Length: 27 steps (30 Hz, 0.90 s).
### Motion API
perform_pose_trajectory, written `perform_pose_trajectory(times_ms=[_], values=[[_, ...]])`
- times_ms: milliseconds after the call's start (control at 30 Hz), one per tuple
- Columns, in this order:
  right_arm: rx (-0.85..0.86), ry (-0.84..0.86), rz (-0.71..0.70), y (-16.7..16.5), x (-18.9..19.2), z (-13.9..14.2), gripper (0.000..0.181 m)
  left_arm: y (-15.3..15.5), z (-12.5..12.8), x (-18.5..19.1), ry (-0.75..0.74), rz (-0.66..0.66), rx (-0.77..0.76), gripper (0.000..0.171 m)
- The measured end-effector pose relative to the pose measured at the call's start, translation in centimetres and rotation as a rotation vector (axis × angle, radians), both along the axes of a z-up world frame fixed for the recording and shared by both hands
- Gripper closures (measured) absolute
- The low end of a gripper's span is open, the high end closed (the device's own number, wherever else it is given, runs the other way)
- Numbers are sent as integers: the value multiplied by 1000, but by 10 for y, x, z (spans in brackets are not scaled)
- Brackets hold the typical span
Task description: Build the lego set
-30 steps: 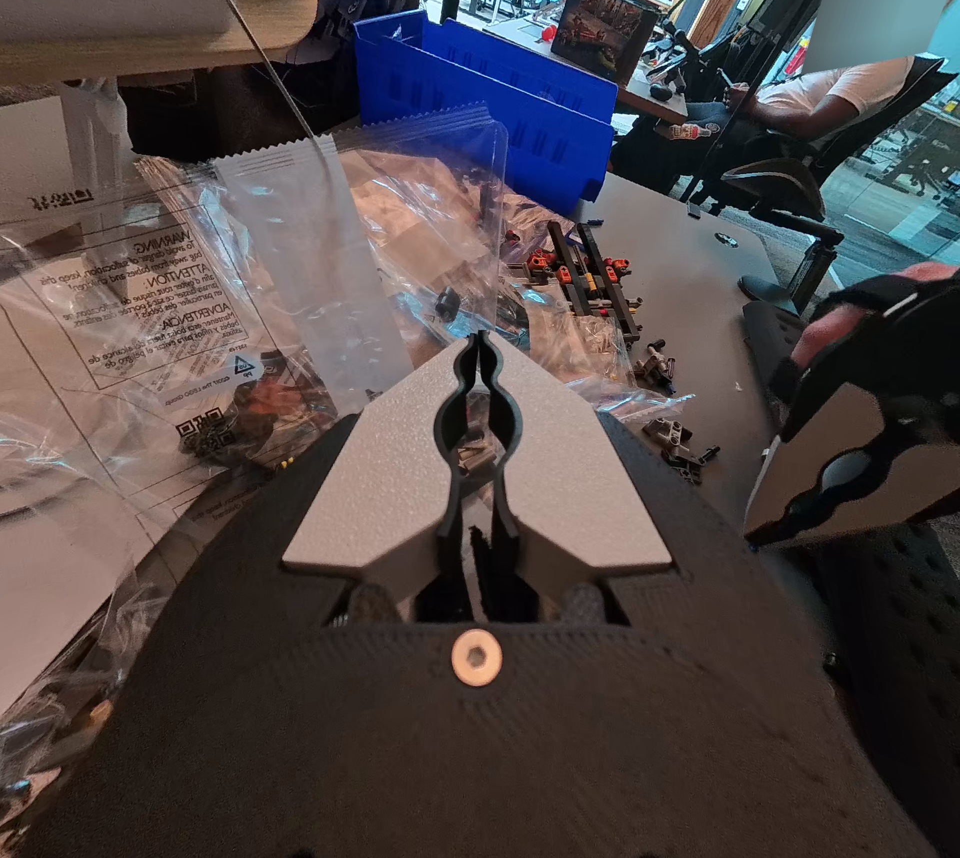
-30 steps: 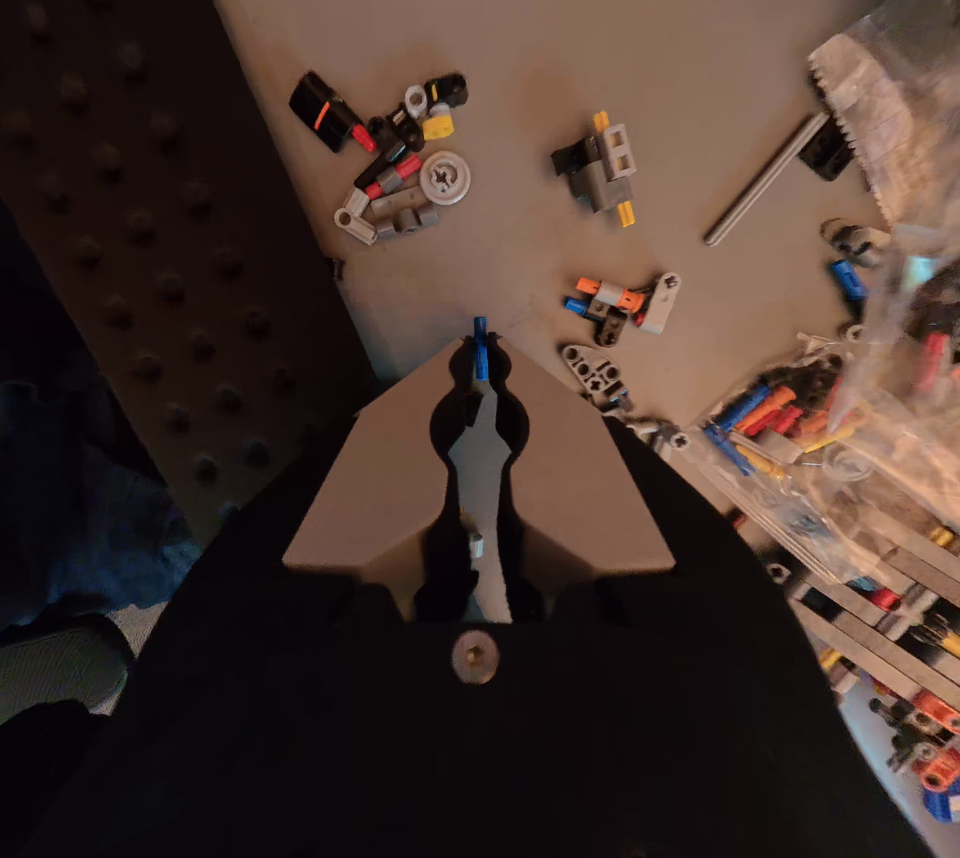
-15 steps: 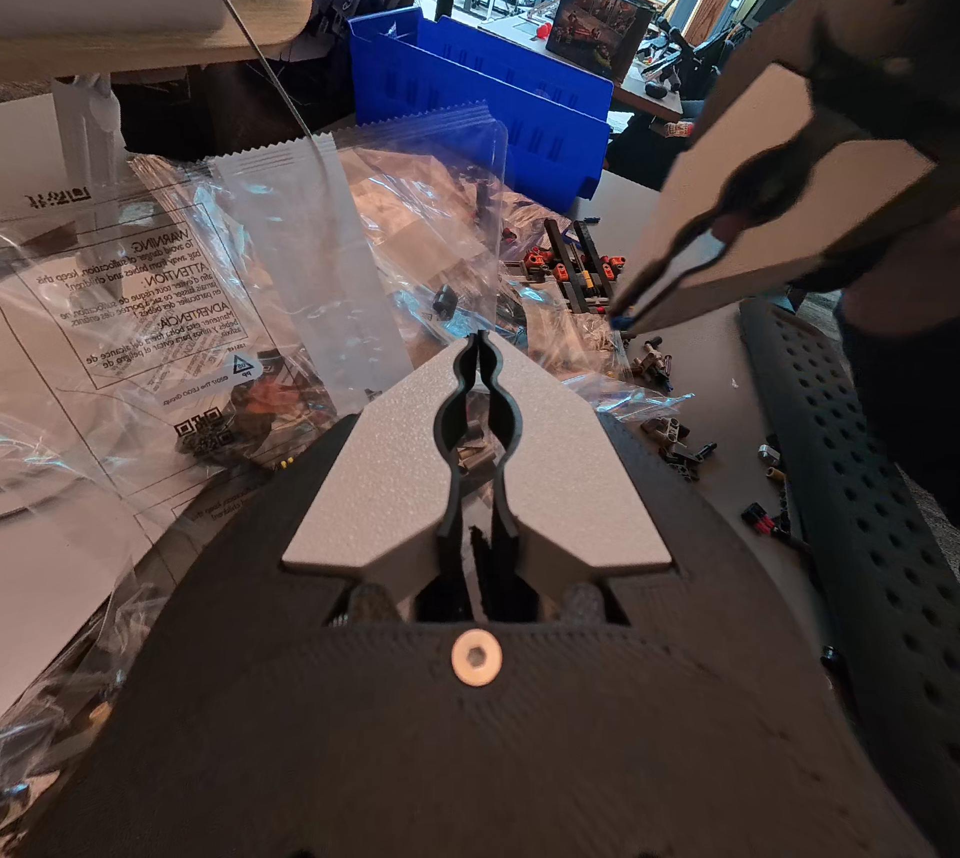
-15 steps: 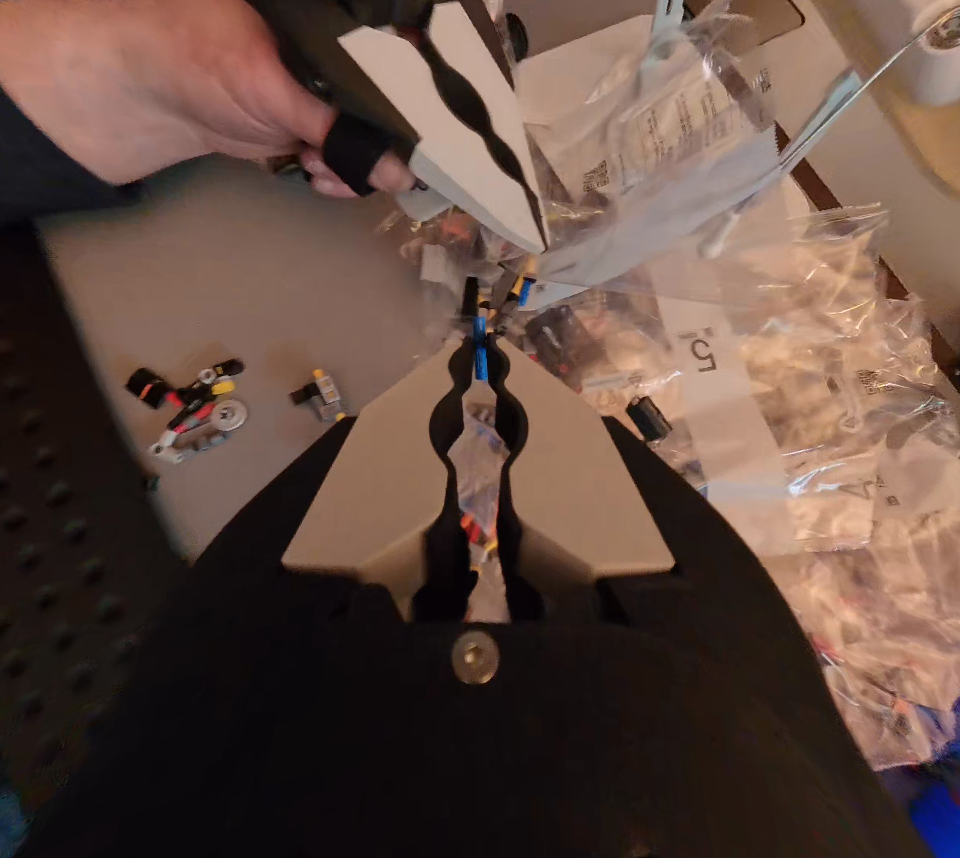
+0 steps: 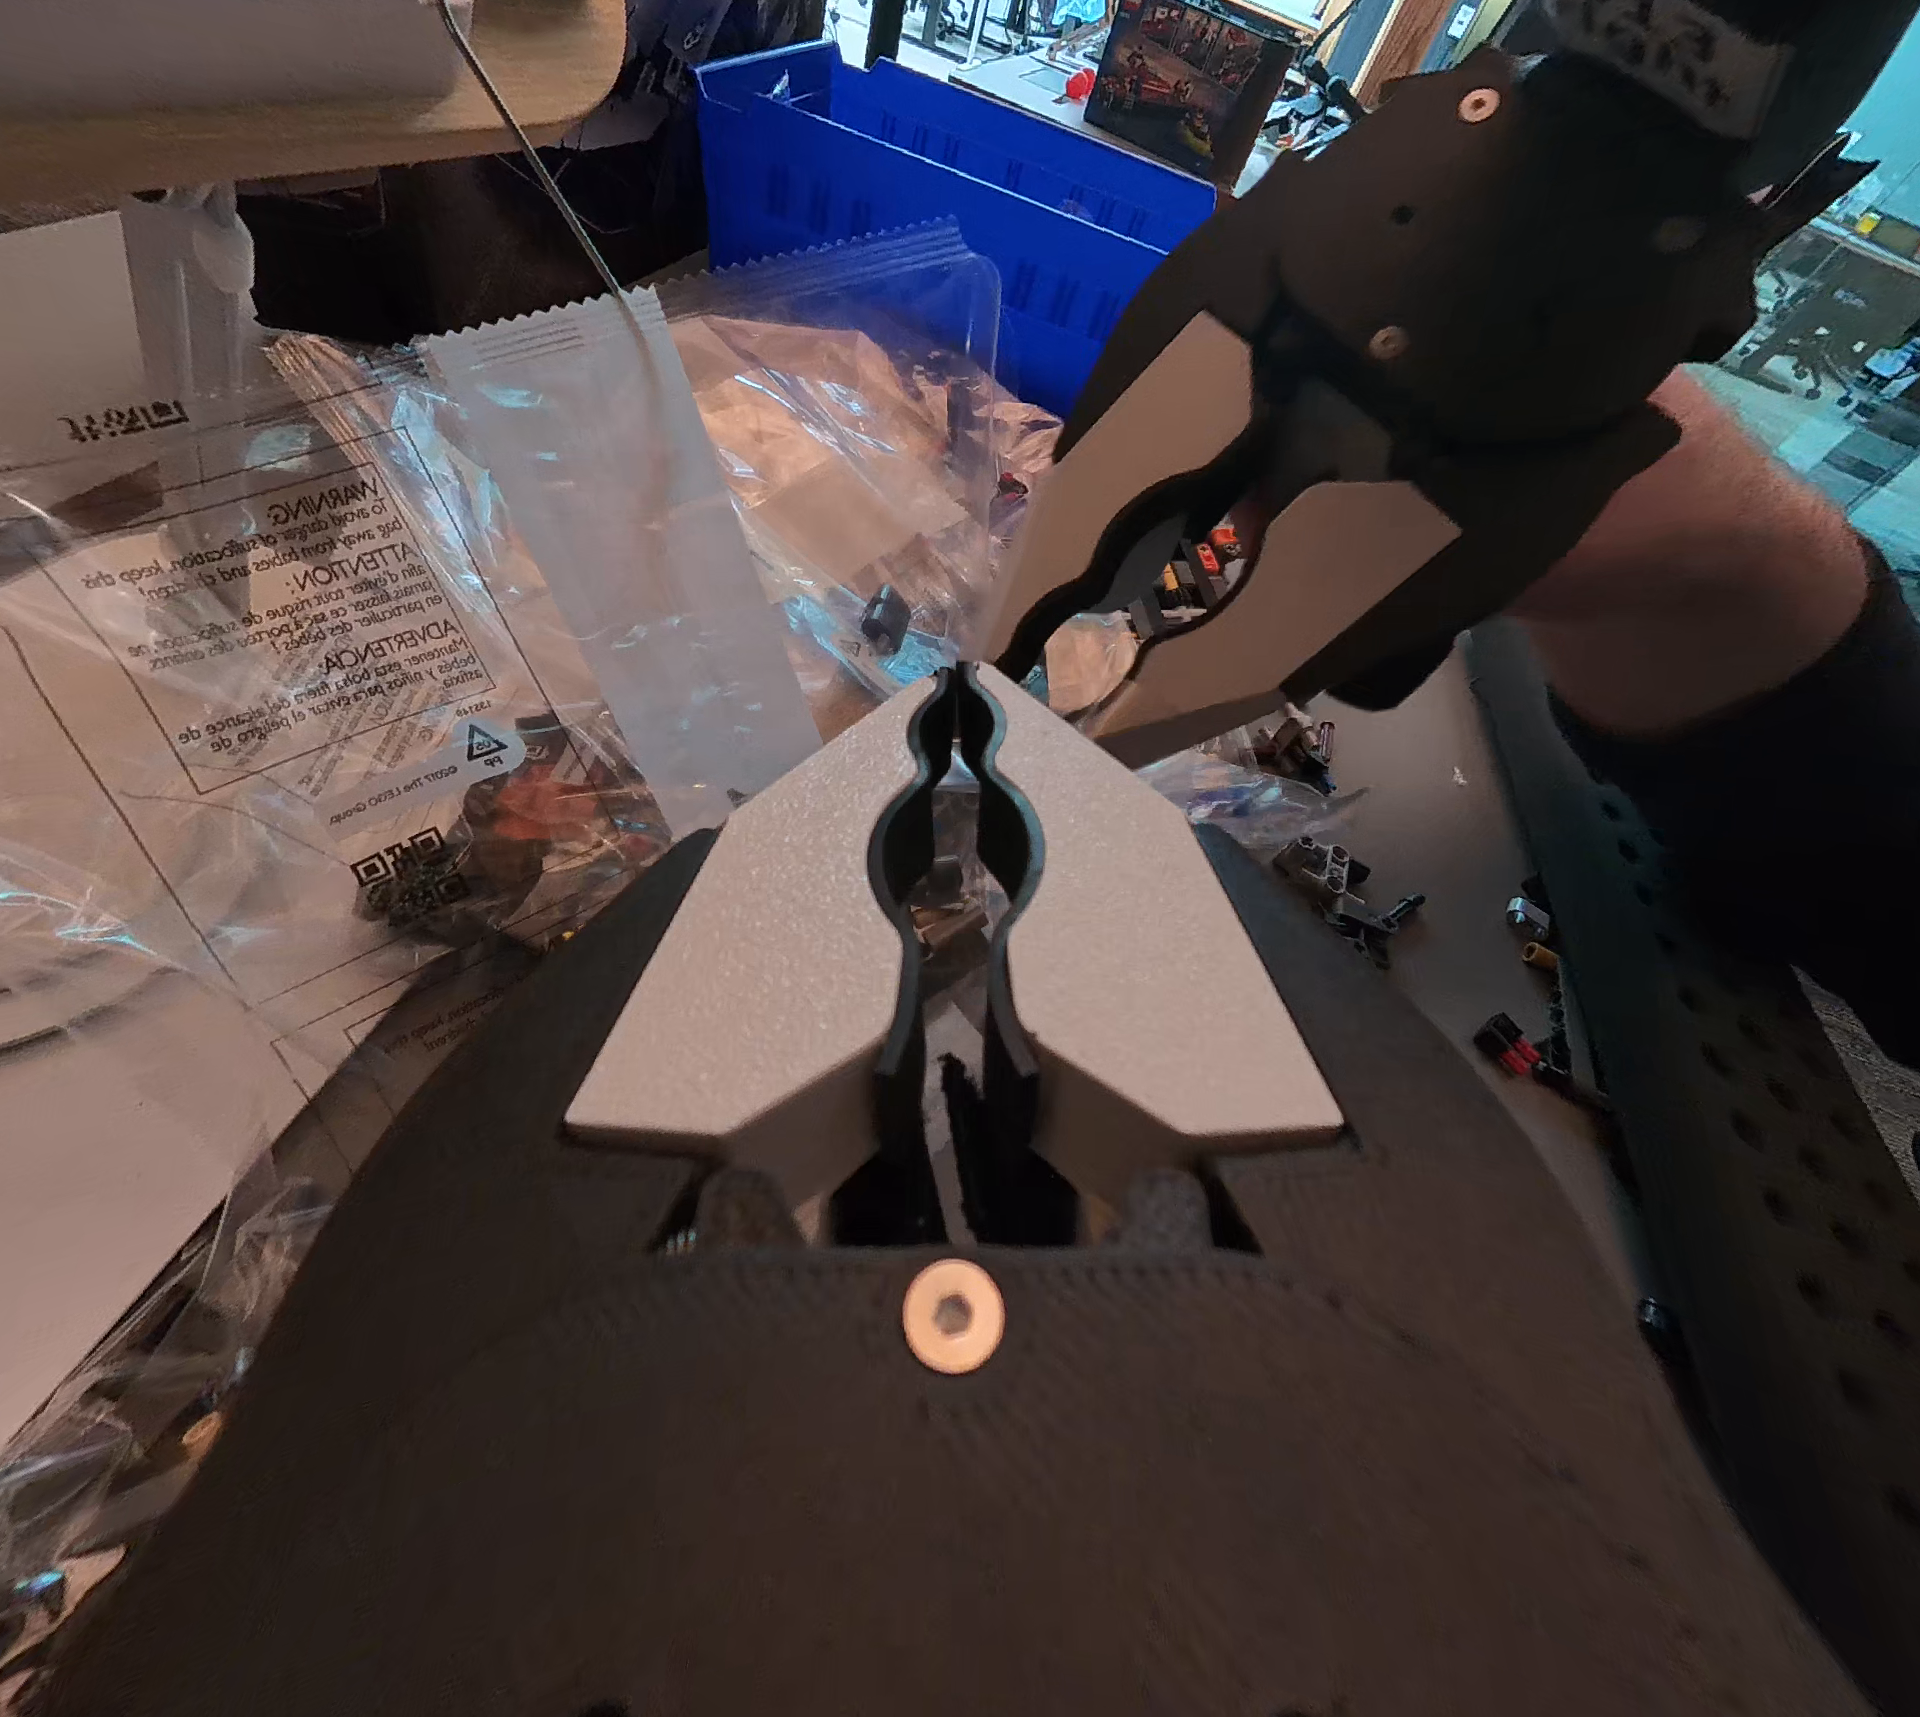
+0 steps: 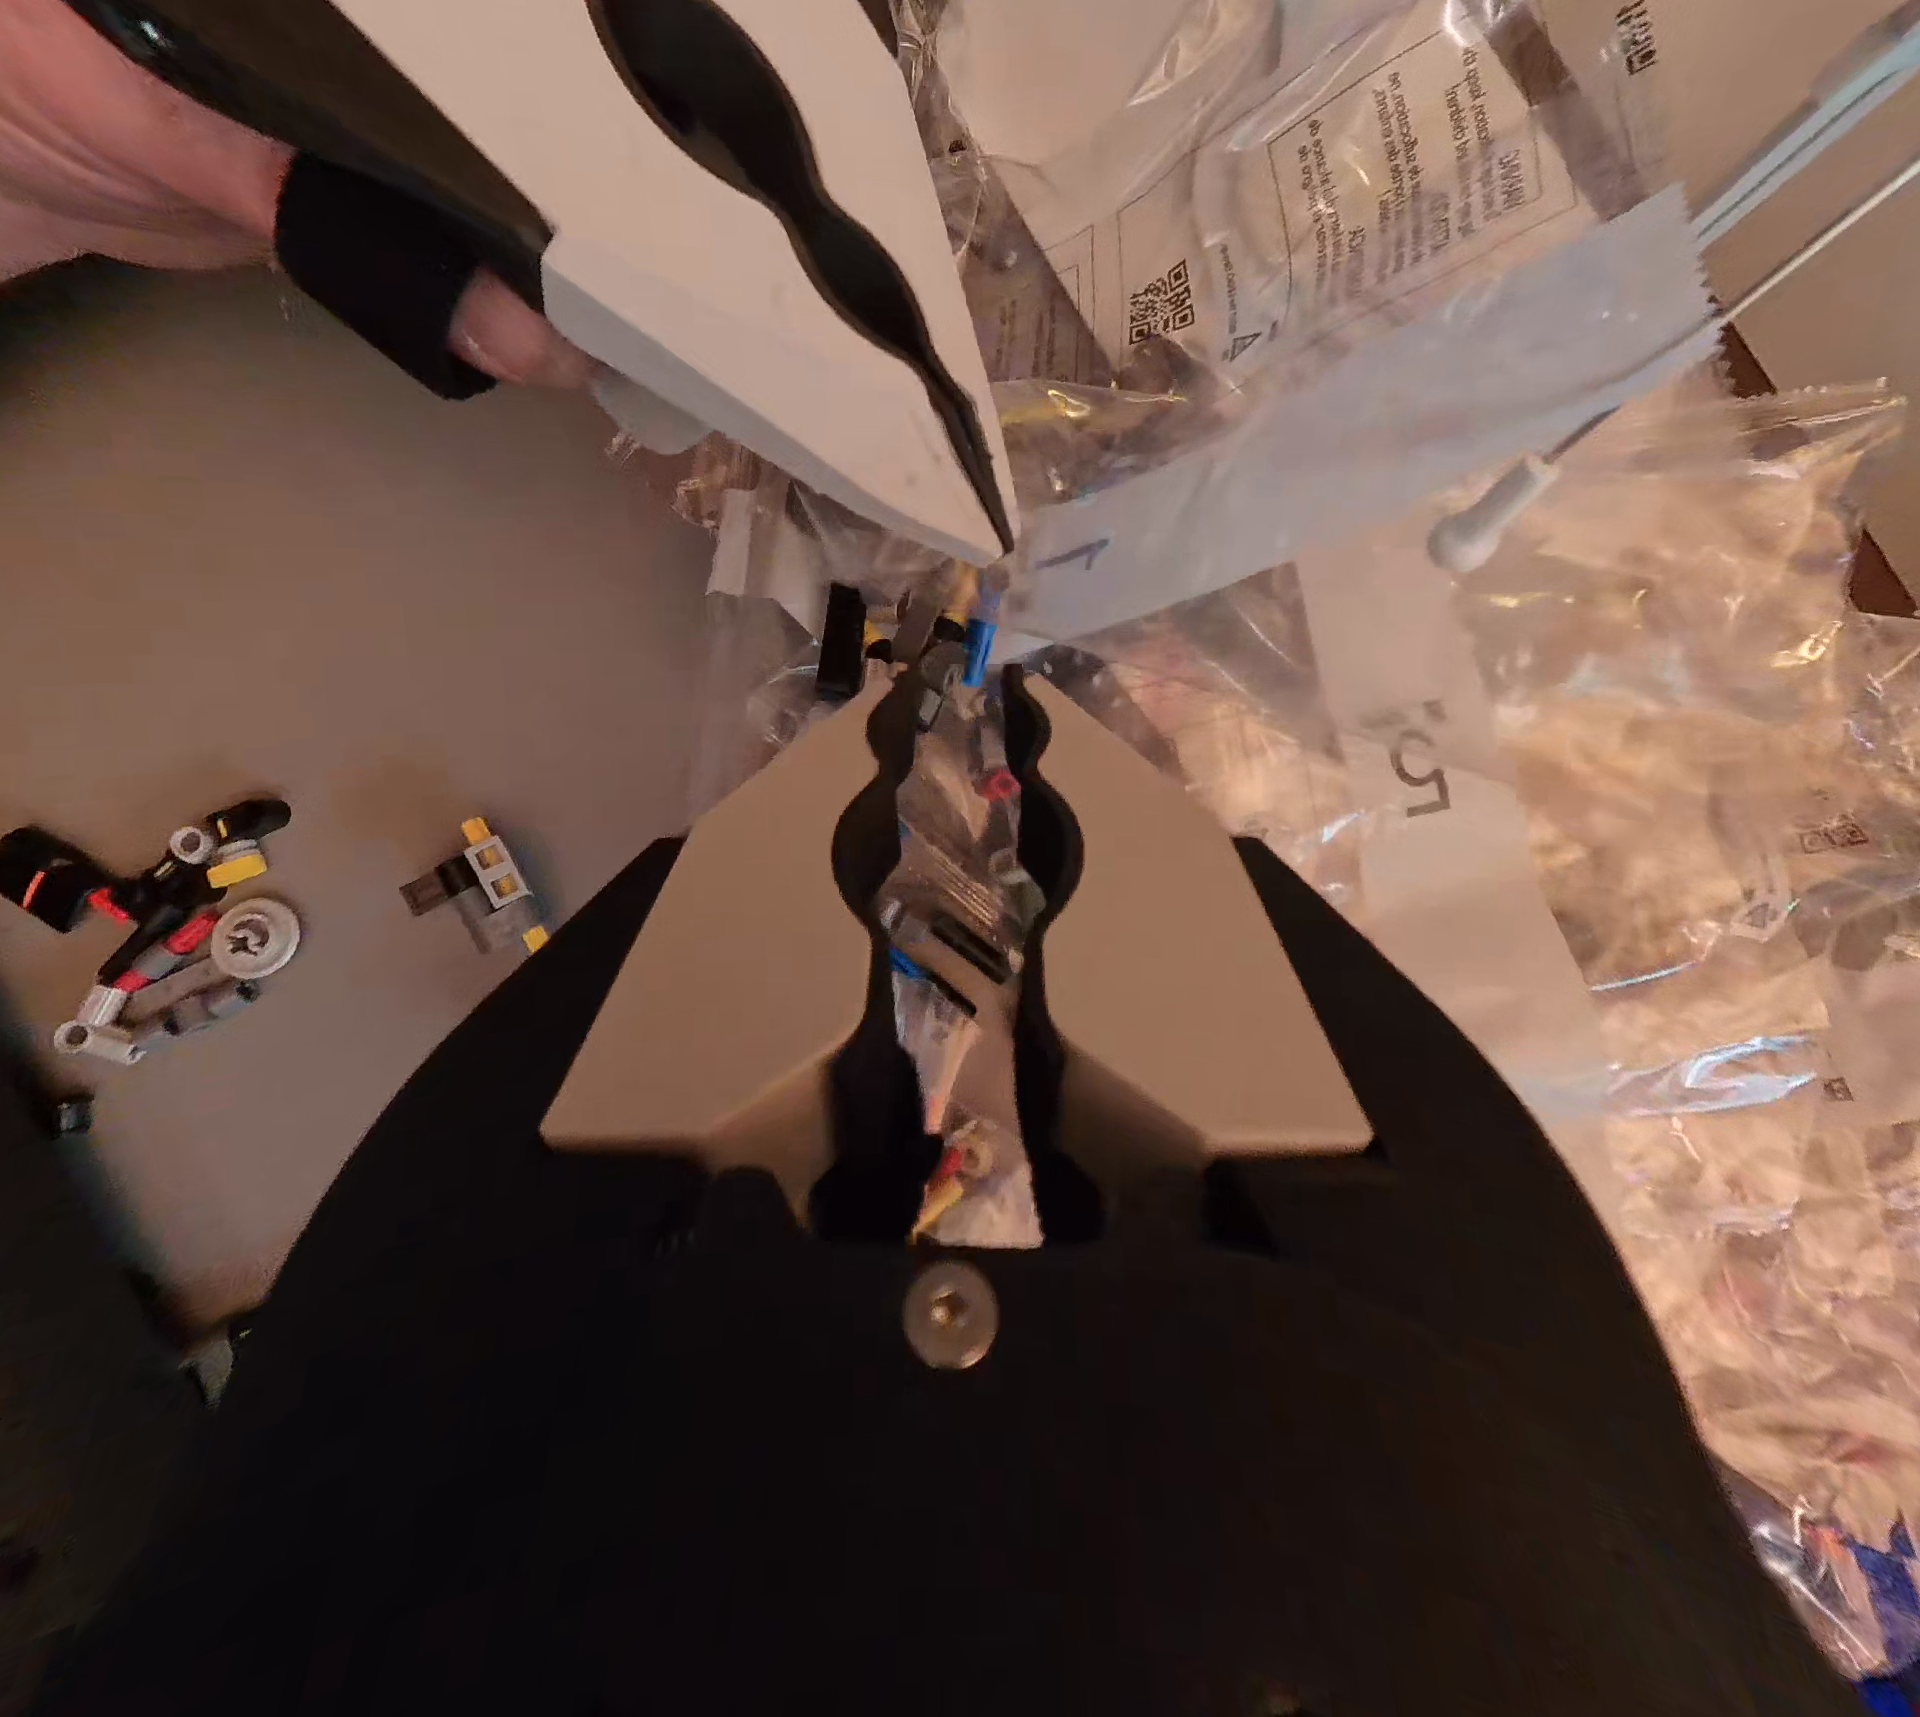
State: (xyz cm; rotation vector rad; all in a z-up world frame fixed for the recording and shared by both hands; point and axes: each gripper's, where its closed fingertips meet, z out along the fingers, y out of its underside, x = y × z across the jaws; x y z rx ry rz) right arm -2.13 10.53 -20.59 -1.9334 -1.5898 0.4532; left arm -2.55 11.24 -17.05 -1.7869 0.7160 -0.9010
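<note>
My left gripper (image 5: 956, 685) is shut on the corner of a clear plastic parts bag (image 5: 623, 524) and holds it up over a pile of bags. It also shows in the right wrist view (image 6: 987, 524), pinching the bag's white strip (image 6: 1351, 441). My right gripper (image 6: 961, 680) is open, its tips right beside the left gripper's tip; it also shows in the left wrist view (image 5: 1055, 696). A small blue pin (image 6: 977, 633) with a grey piece sits just beyond the right fingertips, outside the jaws.
Loose Lego parts (image 6: 177, 929) and a small grey-yellow subassembly (image 6: 483, 888) lie on the grey table at the left. More clear bags (image 6: 1558, 836) cover the right. A blue bin (image 5: 935, 192) stands behind, and a black studded mat (image 5: 1714, 1096) runs along the right. The tips of both grippers are at nearly the same place. The small grey-yellow subassembly (image 6: 483, 888) is about 12 cm from my right fingertips.
My right gripper swung from above the loose parts over to the left gripper's tip and opened; the blue pin is no longer between its fingers. The left gripper stayed shut on the bag.
</note>
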Motion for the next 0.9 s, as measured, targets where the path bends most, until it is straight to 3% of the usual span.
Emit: perform_pose_trajectory(times_ms=[133,233,400,567,767,900], values=[[16,15,7,-12,16,19,167,0,2,-1,-6,2,3,171],[7,-42,141,-52,34,22,166,1,2,-1,-9,1,3,171],[-102,-163,340,-124,67,0,155,1,1,0,-7,0,1,171],[-149,-253,418,-164,89,-25,149,1,0,0,-2,2,1,171],[-226,-345,394,-175,108,-60,151,1,-1,1,0,0,-3,171],[-259,-311,366,-178,102,-67,158,1,-2,1,3,-2,-4,171]])
